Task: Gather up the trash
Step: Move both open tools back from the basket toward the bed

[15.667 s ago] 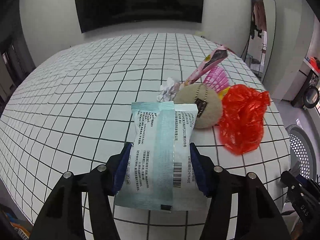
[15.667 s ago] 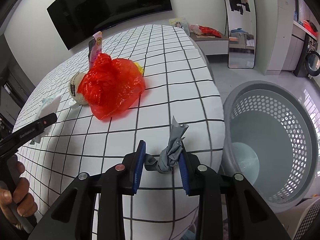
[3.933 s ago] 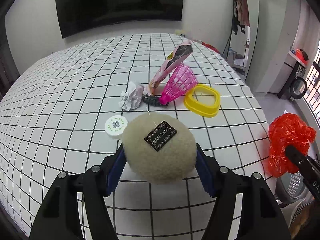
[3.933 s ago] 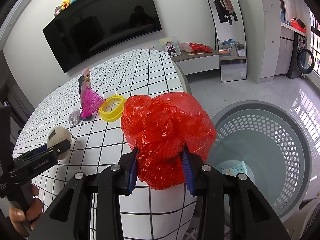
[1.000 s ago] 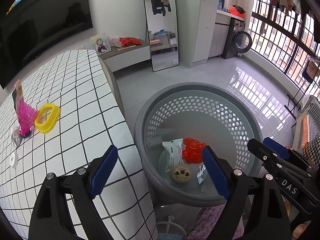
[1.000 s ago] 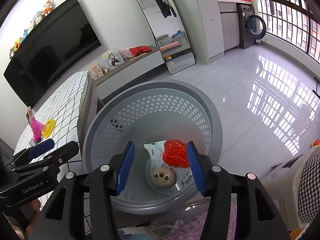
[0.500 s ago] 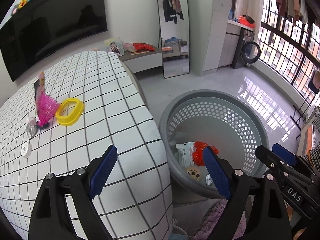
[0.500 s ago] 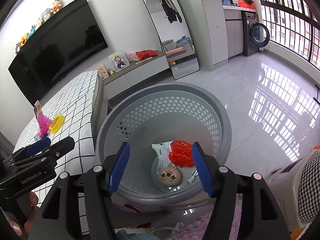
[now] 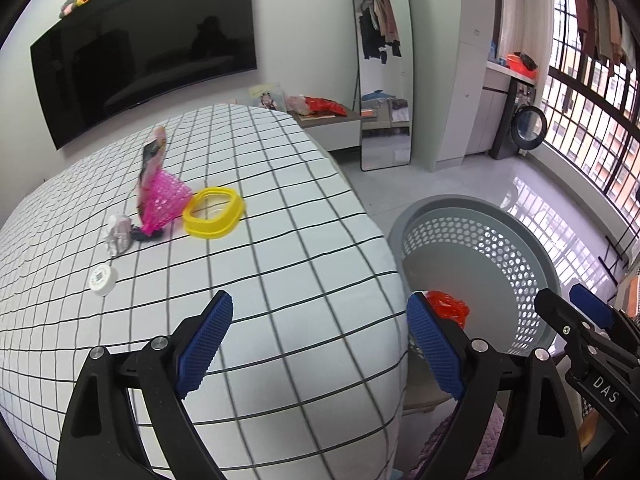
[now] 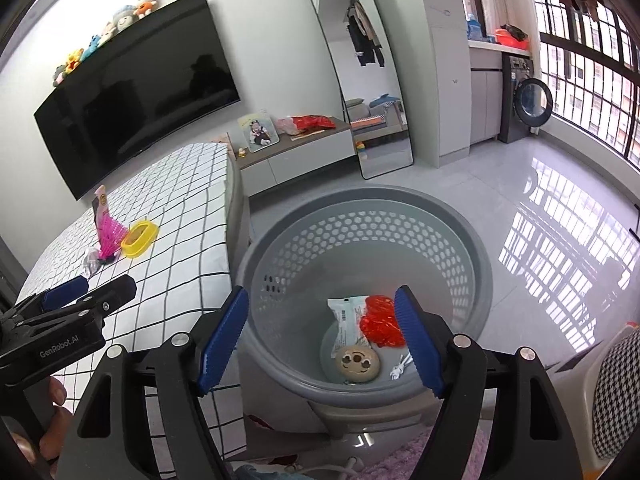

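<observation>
In a perforated grey plastic basket (image 10: 460,240) on the floor beside the bed: one crumpled red plastic bag (image 10: 380,322), one flat white packet (image 10: 346,326) with its long axis running front to back, one round beige plush ball (image 10: 357,364), one small white scrap (image 10: 400,366).

On the checked sheet (image 9: 280,280): one yellow oval ring (image 9: 213,212), one pink mesh cone (image 9: 162,200) lying wide end toward the ring, one upright pink wrapper (image 9: 150,160), one crumpled wad (image 9: 118,234), one white disc (image 9: 103,279).

Left gripper (image 9: 320,344) spread wide, empty. Right gripper (image 10: 320,340) just opening, jaws apart, nothing between.

1 basket (image 10: 472,240) holding 4 items; 5 items on 1 bed (image 9: 280,280).
</observation>
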